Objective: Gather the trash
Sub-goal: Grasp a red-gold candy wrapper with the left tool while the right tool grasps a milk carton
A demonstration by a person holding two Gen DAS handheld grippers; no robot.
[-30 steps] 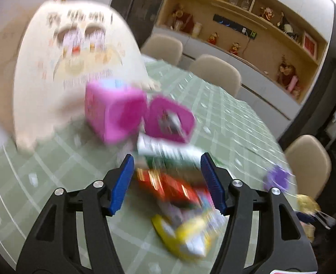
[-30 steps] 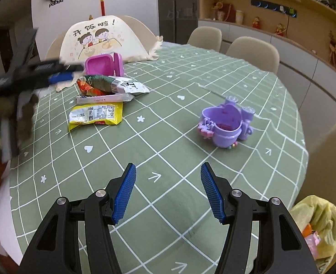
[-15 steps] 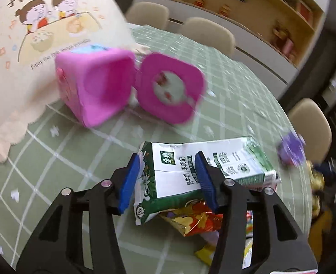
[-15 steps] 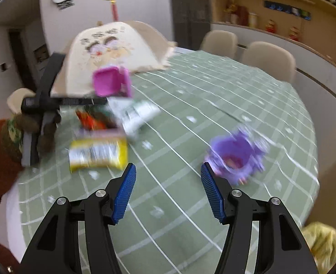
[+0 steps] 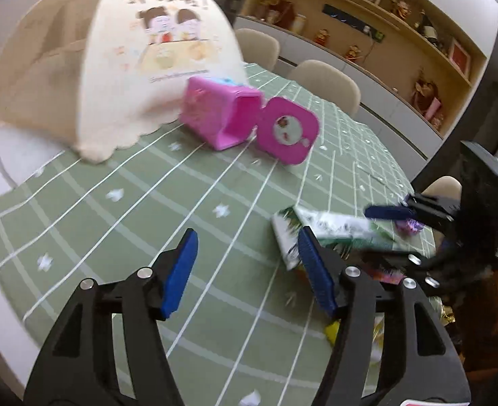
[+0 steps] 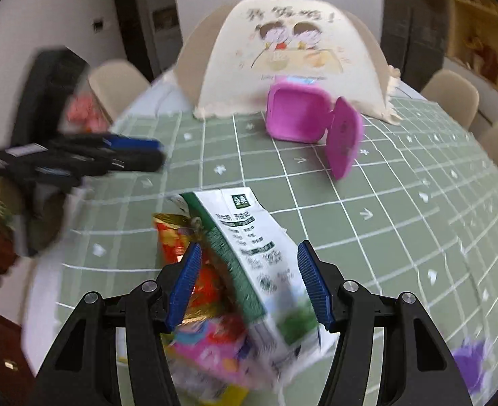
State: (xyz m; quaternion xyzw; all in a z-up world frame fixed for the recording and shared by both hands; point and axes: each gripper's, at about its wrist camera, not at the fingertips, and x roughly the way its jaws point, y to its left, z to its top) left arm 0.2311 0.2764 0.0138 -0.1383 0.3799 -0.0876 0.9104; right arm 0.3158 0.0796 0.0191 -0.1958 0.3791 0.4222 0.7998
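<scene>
A flattened green-and-white milk carton (image 6: 249,253) lies on the green checked tablecloth (image 6: 401,209), on top of a red-orange snack wrapper (image 6: 181,237) and a pink wrapper (image 6: 211,341). My right gripper (image 6: 249,280) is open, its blue pads either side of the carton. In the left wrist view the carton (image 5: 330,230) lies just right of my left gripper (image 5: 249,270), which is open and empty over bare cloth. The right gripper (image 5: 414,233) also shows there, reaching in over the carton.
A pink plastic box with its lid hanging open (image 6: 303,118) lies on its side behind the trash, in front of a cream food-cover tent (image 6: 293,54). A purple toy (image 6: 469,362) is at the right. Beige chairs (image 5: 323,81) ring the table.
My left gripper has swung left off the carton, which was between its pads. My right gripper has moved in from the table's far side and now straddles the carton and wrappers.
</scene>
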